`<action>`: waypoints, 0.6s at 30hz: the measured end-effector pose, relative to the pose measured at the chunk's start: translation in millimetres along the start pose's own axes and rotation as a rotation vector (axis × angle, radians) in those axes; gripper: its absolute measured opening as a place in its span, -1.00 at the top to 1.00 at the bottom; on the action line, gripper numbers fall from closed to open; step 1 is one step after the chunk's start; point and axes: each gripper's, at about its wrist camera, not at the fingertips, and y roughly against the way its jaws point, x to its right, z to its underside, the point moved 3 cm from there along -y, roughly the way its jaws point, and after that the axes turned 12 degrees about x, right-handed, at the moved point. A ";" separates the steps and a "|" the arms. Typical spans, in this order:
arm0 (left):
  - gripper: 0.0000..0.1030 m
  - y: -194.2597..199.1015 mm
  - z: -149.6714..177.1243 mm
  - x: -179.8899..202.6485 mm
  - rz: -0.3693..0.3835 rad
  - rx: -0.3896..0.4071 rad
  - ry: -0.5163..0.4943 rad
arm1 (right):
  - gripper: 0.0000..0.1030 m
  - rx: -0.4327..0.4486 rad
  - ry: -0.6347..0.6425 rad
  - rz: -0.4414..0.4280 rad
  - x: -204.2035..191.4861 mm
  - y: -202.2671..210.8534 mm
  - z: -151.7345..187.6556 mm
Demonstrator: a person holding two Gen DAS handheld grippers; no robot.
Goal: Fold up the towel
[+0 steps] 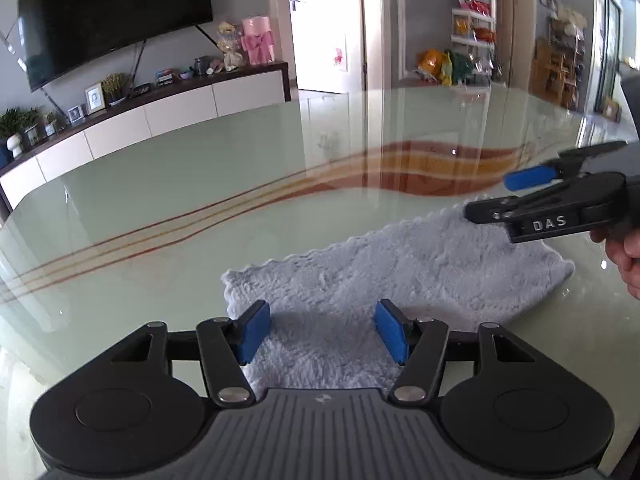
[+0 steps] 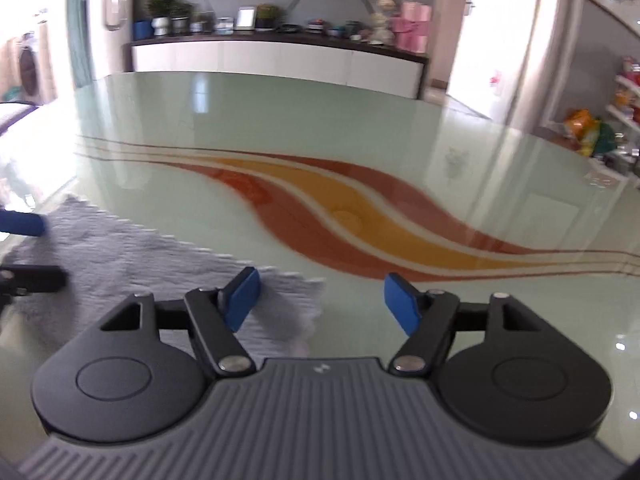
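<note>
A pale grey fluffy towel (image 1: 384,276) with a scalloped edge lies flat on the glass table. My left gripper (image 1: 318,330) hovers open over the towel's near left part, nothing between its blue pads. In the right wrist view the towel (image 2: 120,256) lies at the left, its right corner under my right gripper (image 2: 320,304), which is open and empty. Seen from the left wrist, the right gripper (image 1: 494,196) comes in from the right above the towel's far right edge, held by a hand (image 1: 624,256). The left gripper's fingers (image 2: 24,224) show at the left edge of the right wrist view.
The table (image 1: 200,184) is pale green glass with red and orange swirl bands (image 2: 340,208). Beyond it stand a long white sideboard (image 1: 160,120) with plants and frames, a wall television (image 1: 112,12), and shelves (image 1: 472,44) at the right.
</note>
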 end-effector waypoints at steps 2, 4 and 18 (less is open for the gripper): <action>-0.26 1.9 -0.9 -1.6 -0.009 0.001 -0.004 | -0.32 0.004 -0.013 0.051 10.9 5.5 1.1; -0.25 5.4 -2.0 -2.2 -0.024 0.005 -0.012 | -0.32 0.014 -0.052 0.025 15.1 17.1 1.0; -0.32 31.2 13.4 2.6 -0.015 -0.001 -0.021 | -0.48 0.012 0.017 -0.029 -9.9 30.6 10.2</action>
